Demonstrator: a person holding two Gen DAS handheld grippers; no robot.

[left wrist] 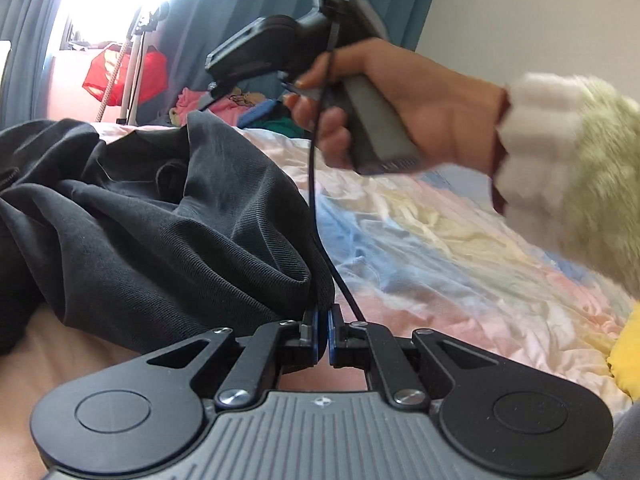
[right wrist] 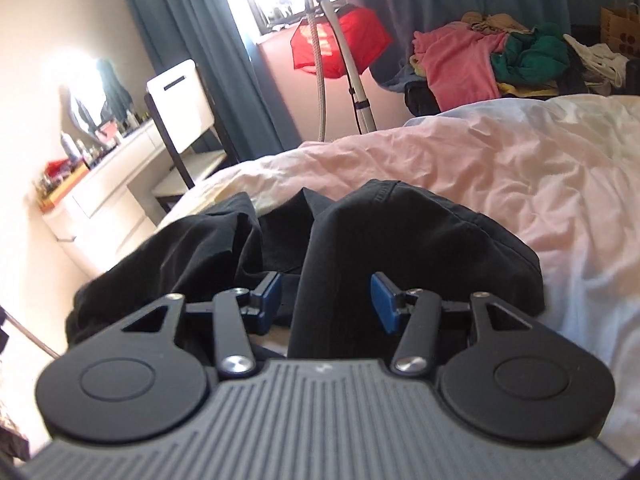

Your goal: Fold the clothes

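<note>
My left tongs (left wrist: 322, 330) are pinched nearly shut on an edge of the dark garment (left wrist: 160, 216), the blue pads clamped with cloth caught between them, while the rest of the garment spreads away up and to the left of that grip in a loose heap on the bed (left wrist: 440, 248). My right tongs (right wrist: 328, 300) stand about half open, astride a raised fold of the same garment (right wrist: 400, 248); the fold runs lengthwise away from me between the two blue pads, but I see a gap on each side, so I judge nothing is gripped there yet. The garment's long axis, as far as the crumpled cloth lets me tell, runs from the left tongs' pinch toward the far-left of the bed. My right hand (left wrist: 404, 108), seen from the left wrist view, hovers above the garment's right-hand edge. The next move, I think, turns on the right tongs closing on that fold directly ahead. Count: one dark garment in hand, two tongs, one bed, one pile of other clothes (right wrist: 500, 60) beyond the garment.
</note>
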